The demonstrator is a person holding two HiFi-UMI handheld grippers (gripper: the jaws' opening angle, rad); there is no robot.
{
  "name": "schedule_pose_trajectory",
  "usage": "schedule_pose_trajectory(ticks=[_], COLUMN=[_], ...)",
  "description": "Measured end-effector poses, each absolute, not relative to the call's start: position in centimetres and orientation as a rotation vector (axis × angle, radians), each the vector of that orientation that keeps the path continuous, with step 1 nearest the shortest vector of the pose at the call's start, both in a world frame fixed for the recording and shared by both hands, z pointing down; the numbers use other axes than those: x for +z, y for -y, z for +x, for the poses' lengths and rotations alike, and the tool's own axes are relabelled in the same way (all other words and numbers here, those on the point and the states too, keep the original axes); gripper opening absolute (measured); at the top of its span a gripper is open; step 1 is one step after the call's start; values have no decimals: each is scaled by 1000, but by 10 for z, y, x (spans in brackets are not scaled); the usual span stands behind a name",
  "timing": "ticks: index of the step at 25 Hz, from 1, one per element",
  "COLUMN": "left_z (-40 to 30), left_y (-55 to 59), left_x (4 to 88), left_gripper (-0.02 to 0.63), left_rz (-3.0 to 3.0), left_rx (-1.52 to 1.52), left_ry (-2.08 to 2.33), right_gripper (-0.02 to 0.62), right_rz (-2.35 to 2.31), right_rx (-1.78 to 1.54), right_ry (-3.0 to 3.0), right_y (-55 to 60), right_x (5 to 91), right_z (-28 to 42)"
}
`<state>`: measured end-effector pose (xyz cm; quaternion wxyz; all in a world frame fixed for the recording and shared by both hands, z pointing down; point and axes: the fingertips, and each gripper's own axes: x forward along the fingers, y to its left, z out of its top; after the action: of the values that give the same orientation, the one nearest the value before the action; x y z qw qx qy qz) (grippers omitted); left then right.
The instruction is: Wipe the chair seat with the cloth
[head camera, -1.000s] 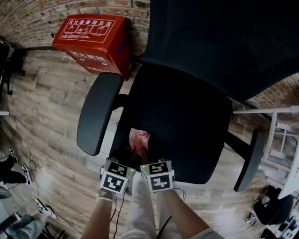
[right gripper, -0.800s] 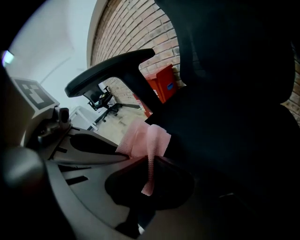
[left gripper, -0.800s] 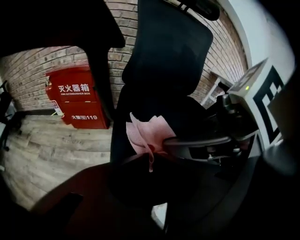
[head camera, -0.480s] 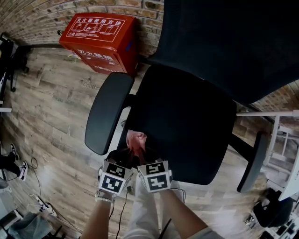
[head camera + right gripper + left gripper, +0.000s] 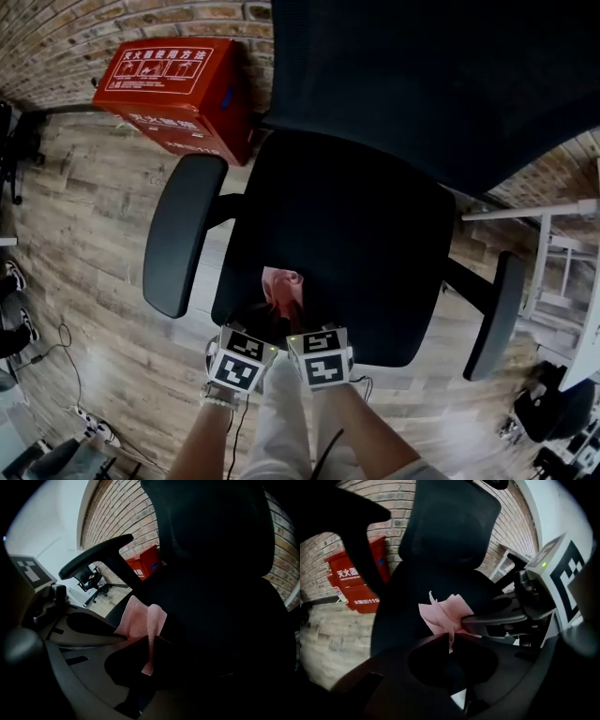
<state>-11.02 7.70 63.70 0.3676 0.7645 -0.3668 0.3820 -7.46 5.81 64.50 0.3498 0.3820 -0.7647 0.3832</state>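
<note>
Black-and-white marker cubes (image 5: 234, 362), black jaws, light trousers (image 5: 281, 424)

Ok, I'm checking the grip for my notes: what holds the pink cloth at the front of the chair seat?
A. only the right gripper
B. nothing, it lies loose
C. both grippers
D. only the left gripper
C: the pink cloth is pinched in the closed jaws of the left gripper and also in those of the right gripper, as each gripper's own view shows.
</note>
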Motion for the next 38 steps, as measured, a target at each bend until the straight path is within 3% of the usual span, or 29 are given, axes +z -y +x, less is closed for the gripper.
schedule_pose_trajectory(ticks=[20,38], left_z=[125,199], left_y=[-122,-168], left_x=[641,630], left_gripper=[40,40], left_rz=[2194,2299], left_rx=[1053,1072], left_ry=[429,173], right_gripper=[52,52], right_rz=[1425,1483], right_rx=[1096,1119], right_ry=[1658,1554], right_y=[-113,-165], right_x=[645,631], right_z=[167,239])
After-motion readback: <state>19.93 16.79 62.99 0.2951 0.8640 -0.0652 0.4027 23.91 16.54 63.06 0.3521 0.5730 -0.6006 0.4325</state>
